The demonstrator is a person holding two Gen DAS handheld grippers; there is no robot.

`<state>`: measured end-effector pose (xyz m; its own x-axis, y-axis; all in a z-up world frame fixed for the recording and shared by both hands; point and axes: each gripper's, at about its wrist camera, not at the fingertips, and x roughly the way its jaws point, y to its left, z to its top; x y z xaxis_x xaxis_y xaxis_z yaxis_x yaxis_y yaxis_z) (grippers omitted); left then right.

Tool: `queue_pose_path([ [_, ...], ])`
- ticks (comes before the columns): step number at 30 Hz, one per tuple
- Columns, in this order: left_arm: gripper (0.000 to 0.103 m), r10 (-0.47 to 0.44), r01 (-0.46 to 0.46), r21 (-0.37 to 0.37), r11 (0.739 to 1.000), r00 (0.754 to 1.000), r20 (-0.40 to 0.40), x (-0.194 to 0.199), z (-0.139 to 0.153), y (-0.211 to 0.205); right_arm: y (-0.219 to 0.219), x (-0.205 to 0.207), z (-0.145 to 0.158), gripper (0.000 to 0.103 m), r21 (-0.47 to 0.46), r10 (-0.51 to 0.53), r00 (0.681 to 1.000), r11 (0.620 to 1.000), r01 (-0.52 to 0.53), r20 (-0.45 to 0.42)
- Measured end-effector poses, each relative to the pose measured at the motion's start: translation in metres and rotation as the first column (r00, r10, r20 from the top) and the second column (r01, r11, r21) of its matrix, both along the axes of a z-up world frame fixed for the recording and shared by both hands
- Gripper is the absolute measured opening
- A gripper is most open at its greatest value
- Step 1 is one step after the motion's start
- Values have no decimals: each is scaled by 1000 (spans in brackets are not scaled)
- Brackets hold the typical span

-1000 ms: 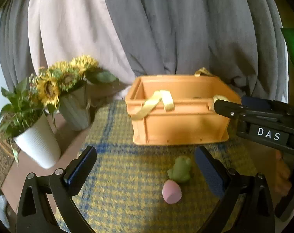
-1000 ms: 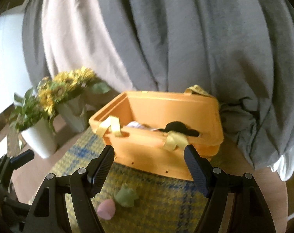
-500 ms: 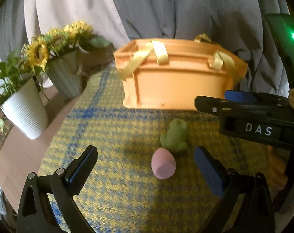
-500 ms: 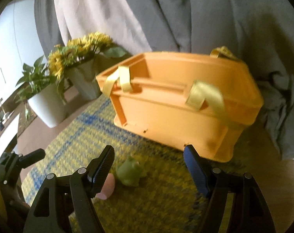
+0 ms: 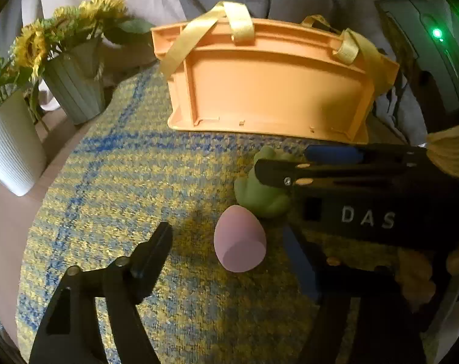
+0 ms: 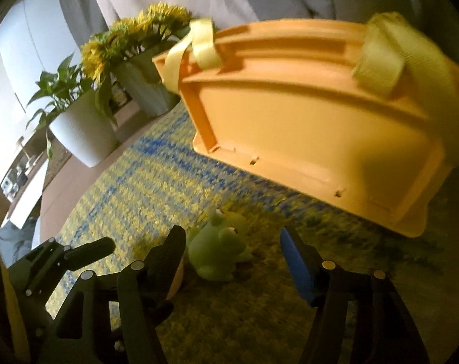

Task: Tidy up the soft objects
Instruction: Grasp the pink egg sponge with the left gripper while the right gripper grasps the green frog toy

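A pink egg-shaped sponge (image 5: 240,239) lies on the yellow-and-blue woven mat (image 5: 123,182). It sits between the fingers of my left gripper (image 5: 229,248), whose jaws are closing with a gap on each side. Just behind it sits a green frog toy (image 5: 260,194) (image 6: 220,251). My right gripper (image 6: 232,242) straddles the frog; its jaws are closing, and the blue pad (image 6: 293,257) stands clear of it. In the left wrist view the right gripper (image 5: 284,160) reaches in from the right across the frog. The orange crate (image 5: 269,91) (image 6: 320,127) with yellow straps stands behind.
A ribbed grey-green vase (image 5: 74,91) of sunflowers and a white pot (image 5: 11,142) with a leafy plant stand at the mat's left edge. Grey and pale curtains hang behind the crate. A yellow sleeve (image 5: 451,151) shows at the right.
Both grippers have sunk toward the mat and tilted down. Their jaws have narrowed, the left around the pink sponge and the right around the frog. The crate's inside has gone out of view.
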<state>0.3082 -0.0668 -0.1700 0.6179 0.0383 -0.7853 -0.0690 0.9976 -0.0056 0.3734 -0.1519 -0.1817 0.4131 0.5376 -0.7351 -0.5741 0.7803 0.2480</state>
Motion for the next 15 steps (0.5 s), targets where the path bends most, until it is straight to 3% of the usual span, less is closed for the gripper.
queue_pose_path([
  [9,52,-9,6,-54,999,999,-51,4,-14,4,14,9,-20,63,-6,43,997,999,-44,-61],
  [15,36,-24,22,-84,996,999,-30,0,-12,5,25,8,-26,58,-45,59,997,997,-61,-58],
])
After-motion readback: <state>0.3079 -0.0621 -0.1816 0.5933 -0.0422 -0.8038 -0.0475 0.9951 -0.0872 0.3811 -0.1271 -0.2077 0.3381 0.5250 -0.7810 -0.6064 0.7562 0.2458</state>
